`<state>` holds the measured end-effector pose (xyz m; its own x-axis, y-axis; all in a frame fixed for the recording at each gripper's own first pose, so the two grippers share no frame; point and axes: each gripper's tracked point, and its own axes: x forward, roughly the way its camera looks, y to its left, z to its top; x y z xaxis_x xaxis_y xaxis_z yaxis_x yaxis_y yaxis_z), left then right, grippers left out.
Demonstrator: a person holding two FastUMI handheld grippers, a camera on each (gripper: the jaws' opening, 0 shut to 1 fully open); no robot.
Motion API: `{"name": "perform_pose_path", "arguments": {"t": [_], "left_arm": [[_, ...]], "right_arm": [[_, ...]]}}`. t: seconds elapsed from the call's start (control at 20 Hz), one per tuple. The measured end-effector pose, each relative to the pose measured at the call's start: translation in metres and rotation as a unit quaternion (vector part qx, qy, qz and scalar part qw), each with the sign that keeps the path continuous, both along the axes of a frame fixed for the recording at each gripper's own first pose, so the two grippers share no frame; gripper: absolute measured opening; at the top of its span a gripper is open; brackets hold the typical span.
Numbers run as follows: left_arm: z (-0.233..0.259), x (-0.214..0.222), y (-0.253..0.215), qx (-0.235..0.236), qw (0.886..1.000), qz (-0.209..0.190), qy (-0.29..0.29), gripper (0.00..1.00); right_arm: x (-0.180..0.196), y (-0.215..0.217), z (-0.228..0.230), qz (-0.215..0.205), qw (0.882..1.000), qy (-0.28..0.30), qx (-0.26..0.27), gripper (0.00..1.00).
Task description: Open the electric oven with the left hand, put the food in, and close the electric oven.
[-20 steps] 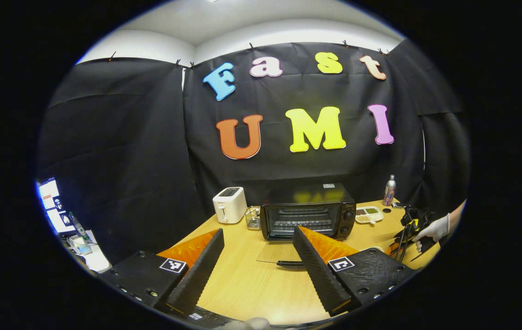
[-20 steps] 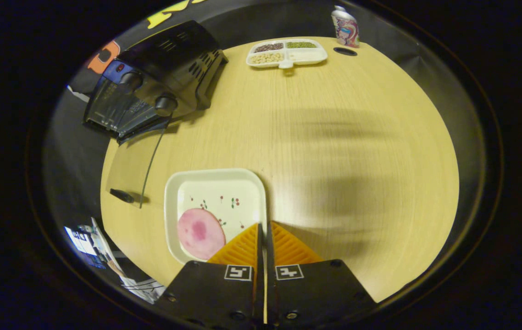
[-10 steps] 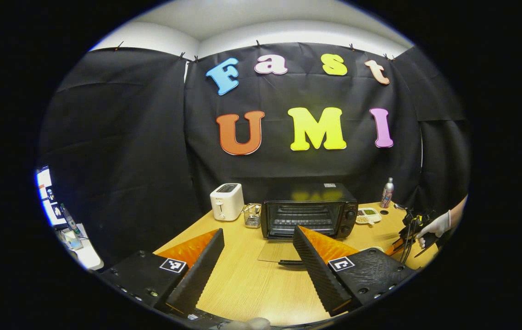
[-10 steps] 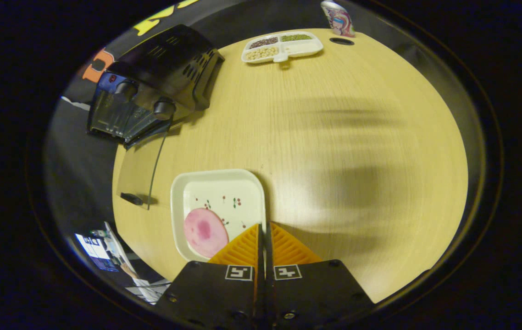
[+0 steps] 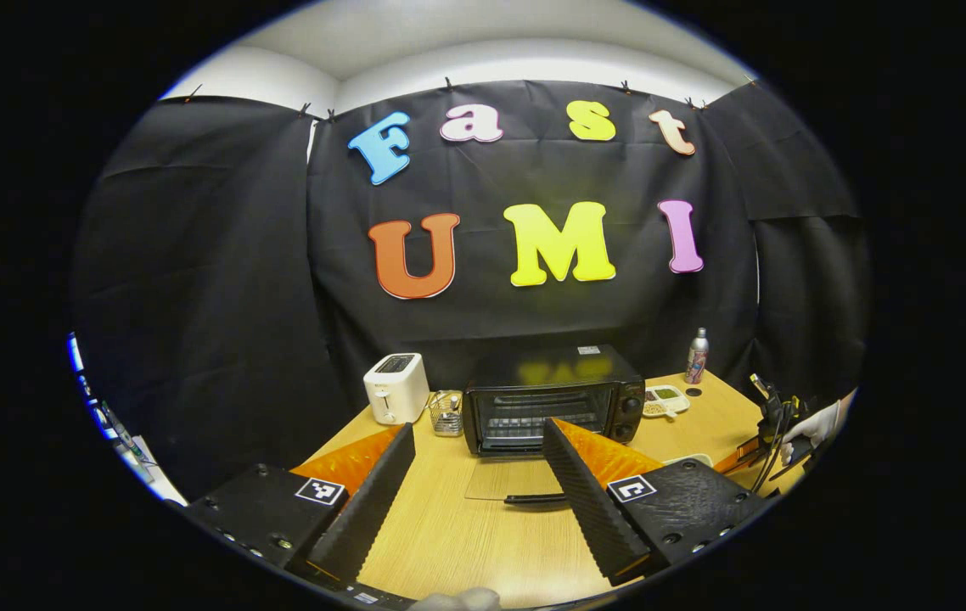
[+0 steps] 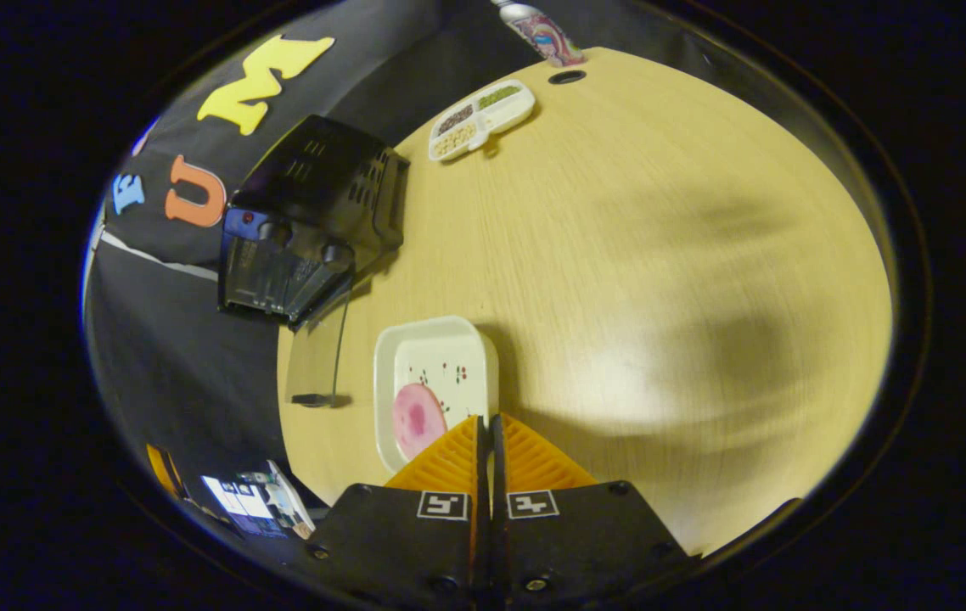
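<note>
A: What's on the table?

B: One black oven, door down. One toaster, one plate holding one pink slice, one divided tray, one bottle.

A: Grippers?

B: Left gripper spread wide, holding nothing. Right gripper clamped on the plate rim.

bottle top cut off at upper edge in right gripper view, plate near corner hidden behind right gripper fingers, divided tray contents too small to ID in left gripper view, gloved hand cut off at right edge, monitor mostly cropped at left
</note>
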<state>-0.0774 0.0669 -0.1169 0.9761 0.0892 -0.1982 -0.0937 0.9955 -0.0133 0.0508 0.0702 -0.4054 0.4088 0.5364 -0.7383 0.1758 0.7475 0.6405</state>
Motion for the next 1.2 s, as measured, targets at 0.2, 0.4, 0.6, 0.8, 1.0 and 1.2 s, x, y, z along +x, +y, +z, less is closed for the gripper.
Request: {"name": "perform_pose_path", "arguments": {"t": [0.2, 0.4, 0.6, 0.8, 1.0, 1.2], "left_arm": [[0.007, 0.008, -0.004, 0.006, 1.0, -0.016, -0.001, 0.96], [0.021, 0.014, -0.002, 0.014, 1.0, -0.017, -0.009, 0.96], [0.04, 0.02, 0.001, 0.008, 1.0, -0.016, -0.018, 0.96], [0.044, 0.017, 0.005, -0.001, 1.0, -0.021, -0.012, 0.96], [0.044, 0.008, 0.024, 0.006, 1.0, -0.009, 0.001, 0.96], [0.04, 0.001, 0.042, 0.005, 1.0, 0.012, 0.016, 0.96]], "right_arm": [[0.002, -0.004, 0.025, -0.05, 0.998, -0.025, 0.032, 0.04], [0.001, 0.022, 0.054, -0.09, 0.993, -0.046, 0.069, 0.04], [0.011, 0.077, 0.078, -0.132, 0.983, -0.055, 0.119, 0.04], [0.035, 0.134, 0.093, -0.182, 0.966, -0.066, 0.168, 0.04], [0.066, 0.175, 0.087, -0.23, 0.955, -0.051, 0.181, 0.0], [0.099, 0.213, 0.089, -0.253, 0.944, -0.054, 0.206, 0.04]]}}
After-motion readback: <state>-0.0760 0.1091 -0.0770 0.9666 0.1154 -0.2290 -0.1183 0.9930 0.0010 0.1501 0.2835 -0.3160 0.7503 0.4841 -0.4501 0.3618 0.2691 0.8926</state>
